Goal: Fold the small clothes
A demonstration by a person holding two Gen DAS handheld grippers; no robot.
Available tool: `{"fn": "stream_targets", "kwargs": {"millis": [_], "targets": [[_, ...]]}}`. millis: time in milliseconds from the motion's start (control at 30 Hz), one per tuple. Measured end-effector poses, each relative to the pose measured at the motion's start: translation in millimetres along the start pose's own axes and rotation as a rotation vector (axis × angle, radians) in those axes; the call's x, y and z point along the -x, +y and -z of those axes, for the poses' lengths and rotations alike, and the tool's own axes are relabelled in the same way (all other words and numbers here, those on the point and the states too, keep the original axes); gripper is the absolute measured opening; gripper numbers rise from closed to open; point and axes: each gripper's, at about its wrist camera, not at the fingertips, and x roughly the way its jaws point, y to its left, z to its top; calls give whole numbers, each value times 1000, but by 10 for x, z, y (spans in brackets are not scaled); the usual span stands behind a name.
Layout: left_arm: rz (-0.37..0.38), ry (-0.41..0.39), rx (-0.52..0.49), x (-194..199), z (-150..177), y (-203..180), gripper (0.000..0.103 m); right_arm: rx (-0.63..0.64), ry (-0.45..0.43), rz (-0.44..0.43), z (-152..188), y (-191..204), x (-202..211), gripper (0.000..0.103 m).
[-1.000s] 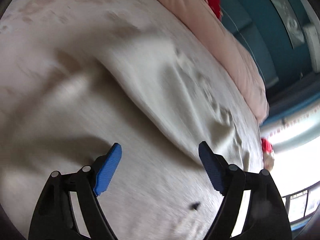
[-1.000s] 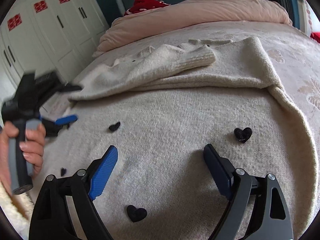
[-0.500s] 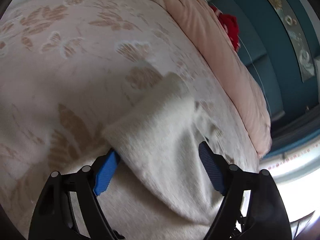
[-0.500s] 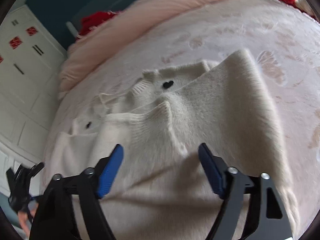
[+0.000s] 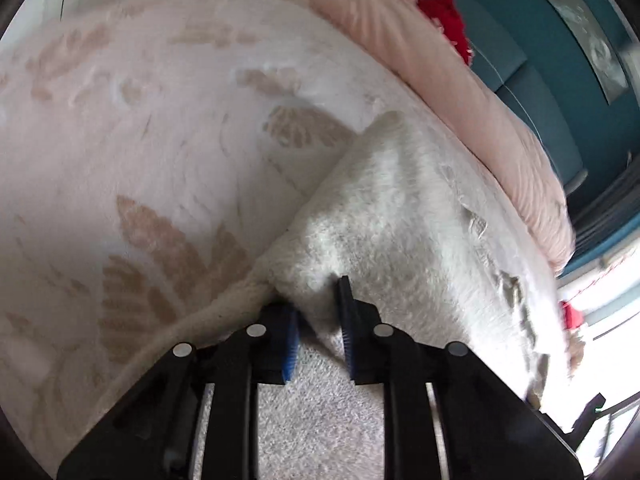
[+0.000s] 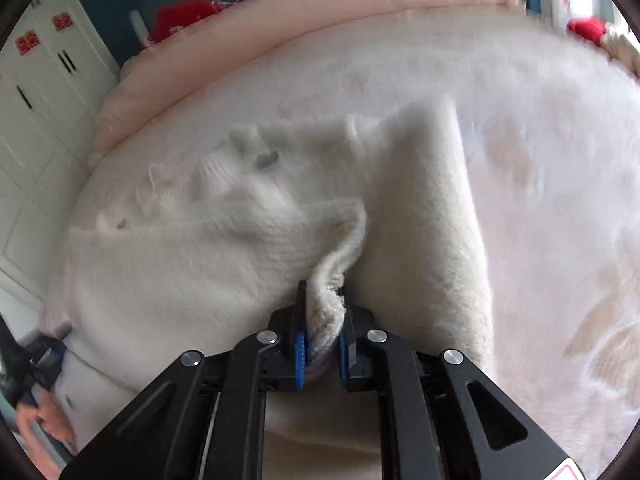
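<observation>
Left wrist view: The left gripper (image 5: 318, 320) has just been closing, and its jaws now stand close together with a fold of the cream sweater (image 5: 400, 216) pinched between the blue pads. The pinch sits at the garment's near corner, at its ribbed edge (image 5: 224, 304). From there the sweater runs up and to the right across the patterned bedspread (image 5: 140, 140), toward the pink duvet (image 5: 460, 92). The fabric therefore lies ahead of the jaws, not behind them.

Right wrist view: The right gripper (image 6: 322, 334) has also just been closing. Its jaws are clamped on a ribbed cuff or hem (image 6: 340, 264) of the same sweater (image 6: 180, 264), which bunches upward between the pads. The body of the garment spreads to the left and ahead; a folded panel (image 6: 424, 220) runs away from the jaws along the right. The other gripper and the hand (image 6: 44, 412) that holds it show at the lower left edge.

Judgement: both grippers hold one near edge, so the long axis of the sweater points away from them. The next fold probably carries that edge forward.
</observation>
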Motion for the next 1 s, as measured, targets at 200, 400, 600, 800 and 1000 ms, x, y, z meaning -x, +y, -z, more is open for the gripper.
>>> {"fn": "stream_targets", "kwargs": {"millis": [200,400,600,800,1000], "targets": [[74,0,53,26,-76,65,28,18,-178,171,-113,199,548,37],[150,-89,6,22,72,87,37,199,-15,-227,-218,1325,237,29],[188,-132,13,11,136,175,33,472,183,-300,62,2739,-773,7],[185,-152,-11,-29,165,176,31,239,196,-286,-326,2492,-1238,0],[195,-156,-12,-35,167,193,31,307,36,-172,-316,1979,-540,3]]}}
